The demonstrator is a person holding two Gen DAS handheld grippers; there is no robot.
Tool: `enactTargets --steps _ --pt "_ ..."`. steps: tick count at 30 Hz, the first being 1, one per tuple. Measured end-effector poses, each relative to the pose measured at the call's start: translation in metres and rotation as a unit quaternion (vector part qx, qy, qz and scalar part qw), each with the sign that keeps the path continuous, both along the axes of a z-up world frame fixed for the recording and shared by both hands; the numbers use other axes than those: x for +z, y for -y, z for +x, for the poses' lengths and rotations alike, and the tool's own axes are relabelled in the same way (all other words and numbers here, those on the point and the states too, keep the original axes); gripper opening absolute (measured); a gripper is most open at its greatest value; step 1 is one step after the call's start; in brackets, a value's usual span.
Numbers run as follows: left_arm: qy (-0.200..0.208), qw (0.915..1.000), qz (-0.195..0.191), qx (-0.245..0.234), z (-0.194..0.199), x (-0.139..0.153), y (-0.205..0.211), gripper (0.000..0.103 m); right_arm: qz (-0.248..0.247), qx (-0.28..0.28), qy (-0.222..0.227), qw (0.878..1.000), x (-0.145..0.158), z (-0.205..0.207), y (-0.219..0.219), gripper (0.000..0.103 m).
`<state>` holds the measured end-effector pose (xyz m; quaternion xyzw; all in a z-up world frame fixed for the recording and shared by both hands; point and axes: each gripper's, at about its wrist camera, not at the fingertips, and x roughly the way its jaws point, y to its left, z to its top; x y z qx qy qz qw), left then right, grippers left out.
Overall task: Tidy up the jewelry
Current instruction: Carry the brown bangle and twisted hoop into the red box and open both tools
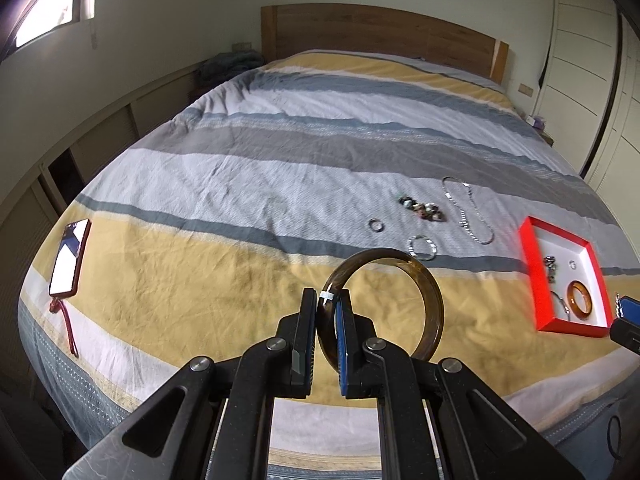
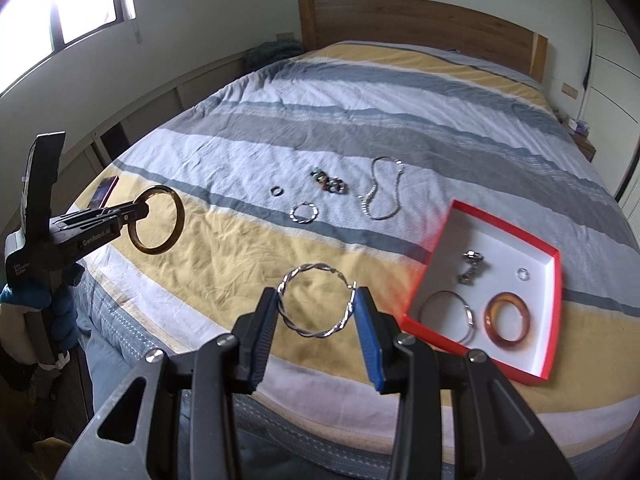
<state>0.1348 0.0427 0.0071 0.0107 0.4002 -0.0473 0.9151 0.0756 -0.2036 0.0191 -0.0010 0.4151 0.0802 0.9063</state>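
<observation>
Your left gripper (image 1: 326, 300) is clamped on the rim of a dark brown bangle (image 1: 424, 292), holding it upright in the air above the yellow stripe at the near end of the bed (image 1: 280, 152). Your right gripper (image 2: 316, 300) holds a twisted silver bangle (image 2: 316, 330) across its width, one finger pressing each side, also lifted above the bedspread.

To your right, the red box (image 2: 500, 216) sits on the cover near the edge, its white floor carrying an amber bangle (image 2: 508, 322), a thin hoop (image 2: 448, 316), a small ring (image 2: 523, 274) and a tangled metal piece (image 2: 472, 266).

Farther up the bed, loose on the grey stripe, lie a silver chain (image 2: 384, 196), a beaded bracelet (image 2: 329, 183), a second twisted bangle (image 2: 305, 213) and a little ring (image 2: 276, 191).

Far left, near the edge, a phone (image 1: 70, 256) with a red strap lies face up.
</observation>
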Motion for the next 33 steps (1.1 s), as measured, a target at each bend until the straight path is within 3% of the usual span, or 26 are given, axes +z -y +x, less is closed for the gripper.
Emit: enactTargets --steps 8,17,33 --pt "0.009 0.9992 0.004 -0.038 -0.005 0.014 0.045 0.009 0.009 -0.044 0.012 0.999 0.006 -0.02 0.05 0.037" --pt "0.008 0.994 0.004 -0.109 0.003 0.023 0.128 0.009 0.011 -0.104 0.005 0.994 0.003 -0.033 0.124 0.037" --pt "-0.034 0.9803 0.023 -0.193 0.041 -0.016 0.259 0.009 0.01 -0.141 -0.031 0.989 -0.035 -0.004 0.217 0.037"
